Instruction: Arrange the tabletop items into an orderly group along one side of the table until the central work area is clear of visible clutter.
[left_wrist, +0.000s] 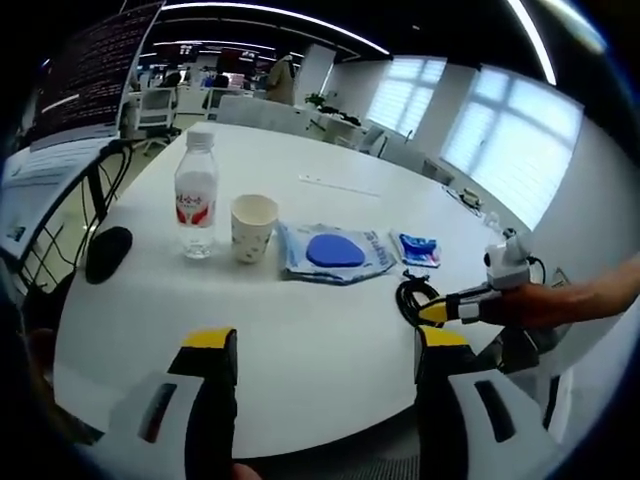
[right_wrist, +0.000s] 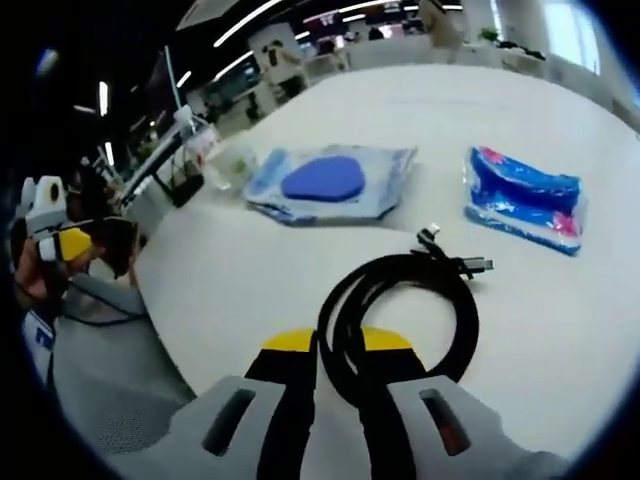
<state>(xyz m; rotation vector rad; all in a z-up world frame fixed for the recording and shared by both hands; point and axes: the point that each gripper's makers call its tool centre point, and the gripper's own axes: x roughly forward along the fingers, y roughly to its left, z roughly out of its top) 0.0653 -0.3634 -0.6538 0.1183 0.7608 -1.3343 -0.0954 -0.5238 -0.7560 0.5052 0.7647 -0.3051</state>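
Black coiled cable (right_wrist: 400, 315) sat low in the right gripper view, its loop clamped between the right gripper (right_wrist: 338, 342) jaws on the white surface (right_wrist: 250, 290). Above it lay a blue pad in a clear bag (right_wrist: 330, 182) and, at right, a blue packet (right_wrist: 525, 198). In the left gripper view, the left gripper (left_wrist: 327, 345) jaws stood apart, holding nothing; a water bottle (left_wrist: 196, 195) and paper cup (left_wrist: 253, 227) stood side by side at centre left.
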